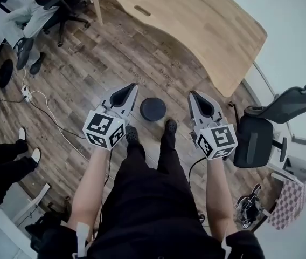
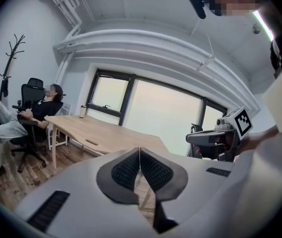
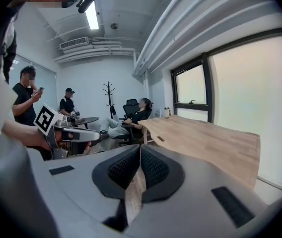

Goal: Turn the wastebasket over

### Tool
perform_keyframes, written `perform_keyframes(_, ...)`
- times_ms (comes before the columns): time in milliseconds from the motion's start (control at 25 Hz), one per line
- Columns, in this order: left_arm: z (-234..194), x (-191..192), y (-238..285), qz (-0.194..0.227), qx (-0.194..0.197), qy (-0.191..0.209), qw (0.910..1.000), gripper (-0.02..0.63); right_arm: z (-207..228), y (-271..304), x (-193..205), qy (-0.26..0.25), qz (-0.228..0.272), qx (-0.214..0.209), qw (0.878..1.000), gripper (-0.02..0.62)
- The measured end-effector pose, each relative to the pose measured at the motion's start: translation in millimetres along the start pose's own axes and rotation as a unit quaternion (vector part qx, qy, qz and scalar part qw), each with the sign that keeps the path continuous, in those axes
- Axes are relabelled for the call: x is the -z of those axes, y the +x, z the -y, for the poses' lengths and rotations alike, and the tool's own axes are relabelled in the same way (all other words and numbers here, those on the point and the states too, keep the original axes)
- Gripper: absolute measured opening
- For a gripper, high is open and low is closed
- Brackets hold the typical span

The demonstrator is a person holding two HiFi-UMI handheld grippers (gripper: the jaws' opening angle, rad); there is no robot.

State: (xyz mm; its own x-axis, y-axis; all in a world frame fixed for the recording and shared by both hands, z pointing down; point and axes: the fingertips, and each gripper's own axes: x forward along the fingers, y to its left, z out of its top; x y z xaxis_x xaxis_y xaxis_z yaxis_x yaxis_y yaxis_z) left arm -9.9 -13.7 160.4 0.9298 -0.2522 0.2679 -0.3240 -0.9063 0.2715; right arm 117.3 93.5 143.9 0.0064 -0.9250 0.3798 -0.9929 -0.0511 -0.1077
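The person's black shoes (image 1: 132, 134) stand on the brown wood-plank floor (image 1: 88, 74). The two grey plastic grippers with marker cubes are held out in front of them. The left gripper (image 1: 131, 87) has its ribbed black pads pressed together on nothing, and so does the right gripper (image 1: 195, 97).

Between the two tips, just ahead of the toes and down on the floor, sits the small dark round wastebasket (image 1: 153, 109). It shows from above as a plain matte circle, so its long axis stands upright. I cannot tell whether that flat-looking face is its base or its mouth. The left tip looks slightly nearer to its rim than the right. Neither gripper view shows it, since both look over it into the room, so both must probably dip and spread first.

Farther off are the pale, smooth, curved wooden desk (image 1: 196, 26) and, at the right, a black mesh office chair (image 1: 261, 136).
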Motion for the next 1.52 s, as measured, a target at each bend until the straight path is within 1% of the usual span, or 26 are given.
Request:
perform_keyframes(120,-7.5,6.4,11.0,-0.007,-0.030,-0.015,0.9994,0.019,12.3,25.1,0.4,-0.008,-0.017,-0.039,0.999,0.032)
perform_keyframes(240,-20.2,26.8,20.6,-0.022,-0.069,-0.034,0.9968,0.020,20.9,55.3,24.3,-0.012,-0.059,-0.083,0.995,0.032)
perform_keyframes(320,-28.0,53.7,25.7,-0.037,-0.097,-0.054,0.9931,0.020,22.8,74.7,56.1,-0.014,-0.099,-0.118,0.988,0.032)
perform_keyframes(440,-41.1,109.1,35.4,-0.062,-0.128,-0.089,0.9858,0.020,26.3,105.3,119.7,-0.020,-0.155,-0.158,0.975,0.034)
perform_keyframes(600,-61.1,182.1,51.0,-0.078,-0.152,-0.129,0.9768,0.021,34.2,142.1,205.3,-0.028,-0.211,-0.182,0.960,0.034)
perform_keyframes(720,-71.1,231.5,56.0,-0.091,-0.163,-0.147,0.9712,0.021,34.7,158.3,261.2,-0.029,-0.243,-0.192,0.950,0.034)
perform_keyframes(840,-77.2,294.1,67.0,-0.113,-0.160,-0.161,0.9674,0.021,38.9,173.1,327.2,-0.030,-0.275,-0.197,0.941,0.034)
perform_keyframes(960,-83.1,371.8,87.2,-0.141,-0.147,-0.183,0.9619,0.021,48.6,191.6,405.5,-0.030,-0.314,-0.201,0.927,0.038)
perform_keyframes(1000,-86.0,400.2,95.5,-0.150,-0.142,-0.193,0.9593,0.029,52.4,198.7,433.8,-0.029,-0.329,-0.202,0.922,0.067)
perform_keyframes(1040,-89.0,429.5,103.7,-0.161,-0.137,-0.203,0.9561,0.077,55.6,205.8,463.1,-0.027,-0.345,-0.203,0.916,0.160)
perform_keyframes(1080,-91.1,459.1,111.0,-0.174,-0.132,-0.213,0.9523,0.132,58.2,211.7,492.5,-0.025,-0.362,-0.203,0.910,0.209)
perform_keyframes(1120,-91.9,488.1,117.0,-0.188,-0.127,-0.223,0.9480,0.178,60.6,215.8,521.3,-0.023,-0.378,-0.204,0.903,0.231)
perform_keyframes(1200,-94.2,542.2,127.4,-0.213,-0.119,-0.240,0.9395,0.230,66.5,222.7,573.5,-0.019,-0.405,-0.203,0.891,0.281)
perform_keyframes(1240,-96.8,567.2,132.6,-0.226,-0.113,-0.247,0.9355,0.251,70.0,226.9,596.2,-0.017,-0.417,-0.202,0.886,0.292)
perform_keyframes(1320,-99.9,613.0,141.7,-0.250,-0.097,-0.267,0.9256,0.307,75.5,232.4,635.3,-0.006,-0.441,-0.204,0.874,0.315)
perform_keyframes(1400,-96.8,648.4,148.2,-0.273,-0.076,-0.289,0.9143,0.322,77.6,231.9,663.7,0.014,-0.461,-0.212,0.861,0.332)
perform_keyframes(1480,-89.7,671.2,153.3,-0.296,-0.051,-0.302,0.9049,0.327,77.1,231.2,676.6,0.046,-0.471,-0.228,0.851,0.345)
perform_keyframes(1520,-86.3,678.6,155.1,-0.306,-0.042,-0.301,0.9023,0.327,76.4,231.5,678.4,0.065,-0.472,-0.236,0.847,0.345)
